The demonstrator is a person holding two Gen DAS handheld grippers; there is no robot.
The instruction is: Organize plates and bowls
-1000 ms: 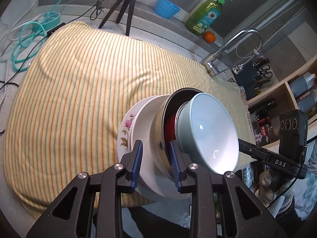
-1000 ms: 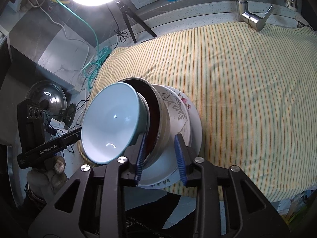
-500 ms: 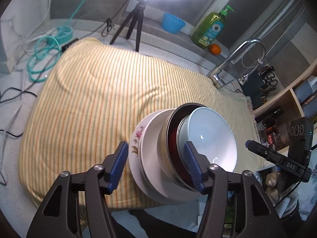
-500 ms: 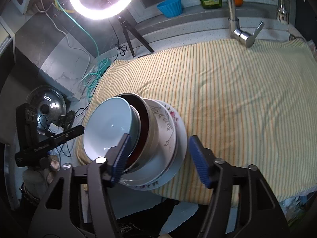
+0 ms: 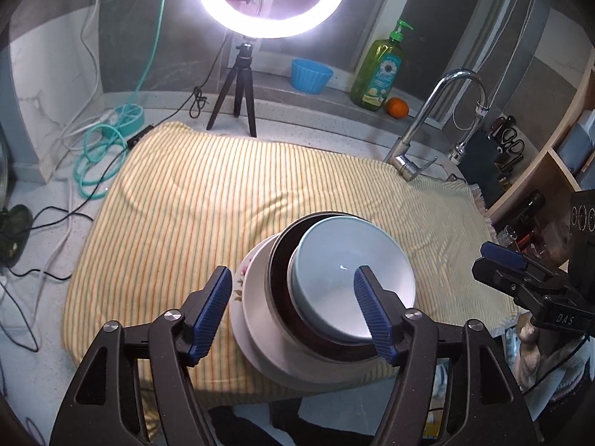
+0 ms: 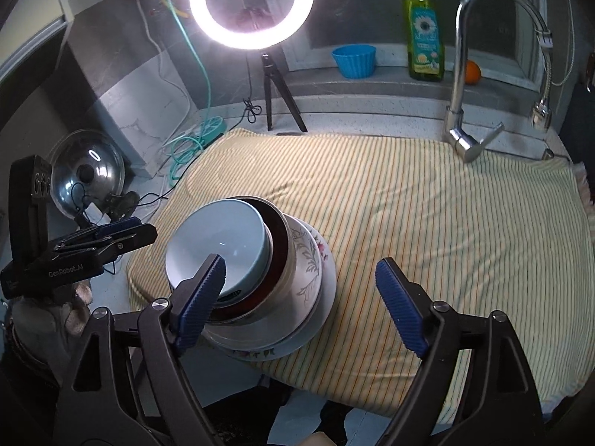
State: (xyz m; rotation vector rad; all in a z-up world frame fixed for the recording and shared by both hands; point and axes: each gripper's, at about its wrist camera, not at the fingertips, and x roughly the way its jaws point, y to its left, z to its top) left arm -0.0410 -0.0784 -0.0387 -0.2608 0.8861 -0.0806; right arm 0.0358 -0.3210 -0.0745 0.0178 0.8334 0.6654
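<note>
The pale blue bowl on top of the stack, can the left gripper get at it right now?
Probably yes. The bowl sits uncovered atop the stack, and the left gripper, jaws opening and empty, hangs just above it.

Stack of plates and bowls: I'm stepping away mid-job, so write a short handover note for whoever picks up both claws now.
Left claw: opening, nothing gripped.
Right claw: opening, nothing gripped.
Stack: pale blue bowl in a dark-lined metal bowl, on a white plate and a flowered plate, at the striped cloth's near edge.
Done: dishes nested.
Left: perhaps shift the stack off the edge.
</note>
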